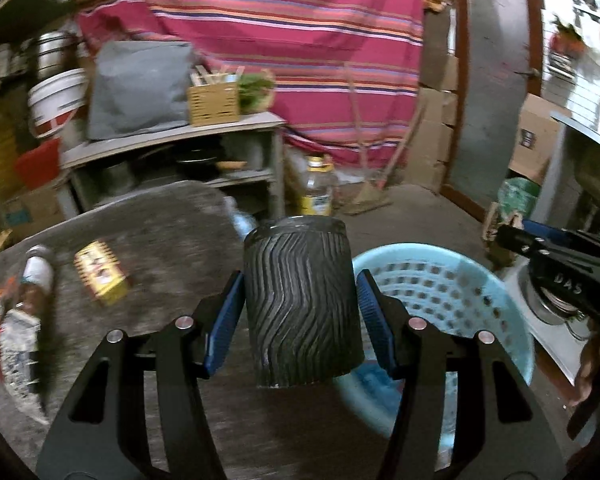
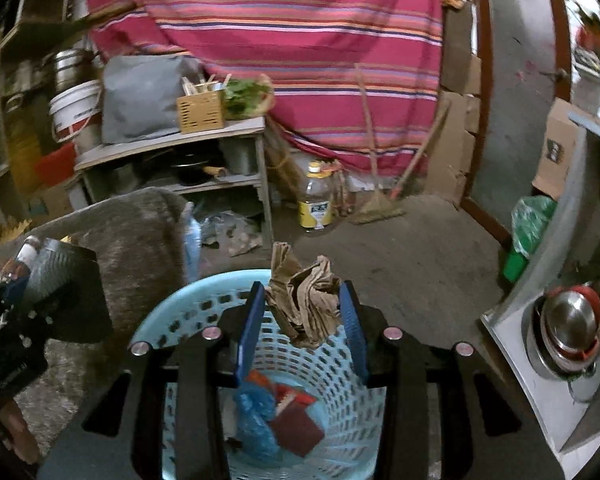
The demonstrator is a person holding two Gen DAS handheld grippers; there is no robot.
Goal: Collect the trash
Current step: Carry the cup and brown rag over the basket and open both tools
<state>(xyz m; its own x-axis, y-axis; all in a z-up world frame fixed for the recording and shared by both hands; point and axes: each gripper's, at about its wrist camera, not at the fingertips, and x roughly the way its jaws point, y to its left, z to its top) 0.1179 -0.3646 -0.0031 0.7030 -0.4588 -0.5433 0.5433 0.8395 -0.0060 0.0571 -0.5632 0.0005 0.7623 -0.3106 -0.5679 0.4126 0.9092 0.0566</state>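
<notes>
Dropping the trash into the pale blue plastic basket with holes point(image 2: 204, 312) is the step in hand, I think. The crumpled brown paper wad point(image 2: 306, 304) hangs right over the open basket, so the right gripper point(image 2: 303, 320) only needs to let its fingers spread and the wad should fall in, next to the blue plastic bag point(image 2: 256, 420) and the dark red flat box point(image 2: 298, 426) at the bottom. Its blue fingers point(image 2: 250, 328) are about halfway shut and press the paper from both sides. The left gripper point(image 1: 300, 300) holds a black cup with wavy ridges point(image 1: 302, 308), upright, pinched between its blue pads point(image 1: 228, 312), which stand a bit wider than the right ones. The cup is still over the grey fuzzy rug point(image 1: 148, 216), just beside the basket rim, so it is best to bring it fully over the opening before letting go, or it may hit the rim and roll away. More trash waits on the rug: a yellow and red small carton point(image 1: 102, 278) and a plastic bottle with a white cap point(image 1: 36, 276).
</notes>
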